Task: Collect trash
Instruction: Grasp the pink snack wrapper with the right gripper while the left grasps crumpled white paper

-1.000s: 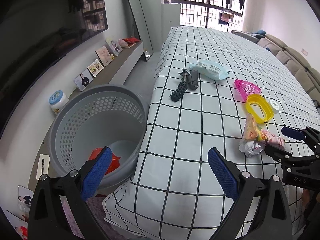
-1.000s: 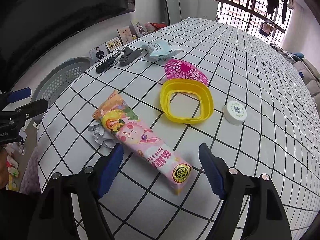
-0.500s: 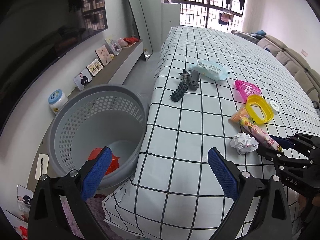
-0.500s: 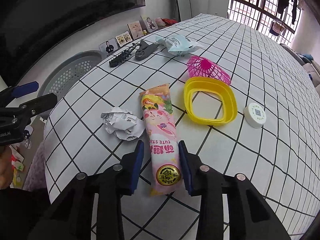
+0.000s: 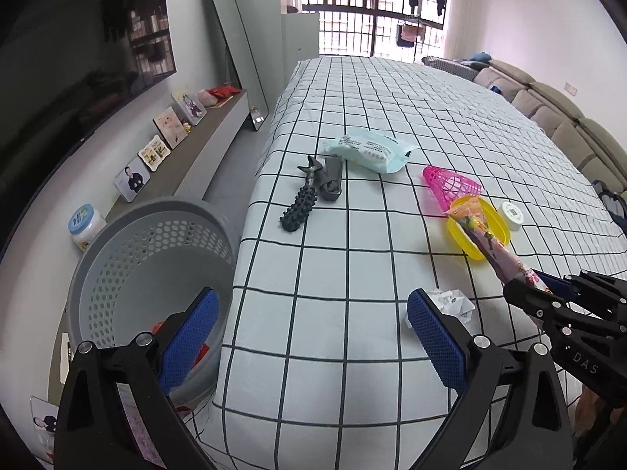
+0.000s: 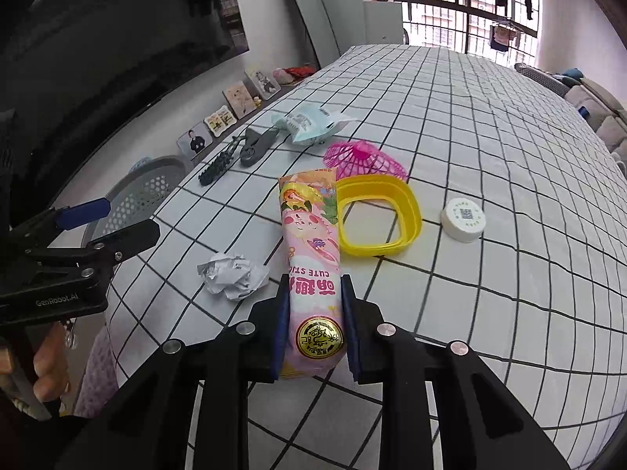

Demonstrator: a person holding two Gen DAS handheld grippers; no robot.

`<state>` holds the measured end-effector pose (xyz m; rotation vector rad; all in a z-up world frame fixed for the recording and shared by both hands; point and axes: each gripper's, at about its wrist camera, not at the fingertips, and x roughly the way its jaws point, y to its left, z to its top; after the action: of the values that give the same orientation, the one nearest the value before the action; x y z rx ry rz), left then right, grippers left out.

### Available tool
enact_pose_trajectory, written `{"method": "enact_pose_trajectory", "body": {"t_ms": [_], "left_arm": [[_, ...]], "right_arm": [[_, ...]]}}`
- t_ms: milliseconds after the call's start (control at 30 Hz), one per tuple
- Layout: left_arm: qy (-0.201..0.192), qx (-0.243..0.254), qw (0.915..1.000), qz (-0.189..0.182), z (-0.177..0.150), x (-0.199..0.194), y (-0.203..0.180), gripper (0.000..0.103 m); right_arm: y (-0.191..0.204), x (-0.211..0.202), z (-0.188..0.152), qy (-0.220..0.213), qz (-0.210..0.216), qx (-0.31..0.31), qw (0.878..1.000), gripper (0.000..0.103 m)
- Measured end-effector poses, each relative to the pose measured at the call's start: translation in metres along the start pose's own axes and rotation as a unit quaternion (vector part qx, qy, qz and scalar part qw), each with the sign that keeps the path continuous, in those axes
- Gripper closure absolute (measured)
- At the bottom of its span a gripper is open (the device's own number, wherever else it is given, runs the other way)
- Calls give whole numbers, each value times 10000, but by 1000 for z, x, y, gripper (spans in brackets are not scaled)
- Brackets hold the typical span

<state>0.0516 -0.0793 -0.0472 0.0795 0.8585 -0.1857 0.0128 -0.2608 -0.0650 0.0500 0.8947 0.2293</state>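
Observation:
My right gripper [image 6: 313, 301] is shut on the near end of a long pink snack wrapper [image 6: 309, 231], whose far end tilts up over the checked table. From the left wrist view the same wrapper [image 5: 490, 239] sticks out of the right gripper [image 5: 529, 280]. A crumpled white paper ball [image 6: 233, 274] lies just left of the wrapper; it also shows by the left gripper's right finger, paper ball [image 5: 450, 303]. My left gripper [image 5: 313, 337] is open above the table's near left edge. The grey perforated laundry basket [image 5: 129, 250] stands on the floor to the left with something red inside.
On the table lie a yellow ring-shaped lid [image 6: 378, 215], a pink mesh cup [image 6: 364, 156], a white round cap [image 6: 462, 219], a pale blue wipes pack [image 6: 313, 123], a dark spiky toy [image 6: 217, 166] and a grey clip [image 6: 256, 145]. Photo frames line a low shelf [image 5: 203, 145]. A sofa [image 5: 568, 125] stands beyond the table on the right.
The right gripper closed on the pink wrapper, turned it straight and lifted its far end. The paper ball came uncovered. The left gripper shifted right along the table edge.

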Motion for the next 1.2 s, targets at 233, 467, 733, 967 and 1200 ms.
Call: {"method": "enact_pose_trajectory", "body": {"t_ms": [233,467,733,967,1200], "left_arm": [[-56,109,9997,-214,15,4,-20,8],[153,416,9981,-436,8,19,-52,8],[439,570,9958,-566,-4,37,-71,8],[660,441,9951,-586,-7,53,-72,20],[663,539,9943,-635,-10,51,-79,46]], "right_arm": [[-21,-14,0,-205,-406,342,9984,79],[-42,-24,-9,-309,-594,688,9954,79],[-50,-26,-17,-306,-565,875,9941,79],[-52,-26,-21,-315,-509,953,9936,79],[-53,-25,-24,-305,-472,994,9935,79]]}}
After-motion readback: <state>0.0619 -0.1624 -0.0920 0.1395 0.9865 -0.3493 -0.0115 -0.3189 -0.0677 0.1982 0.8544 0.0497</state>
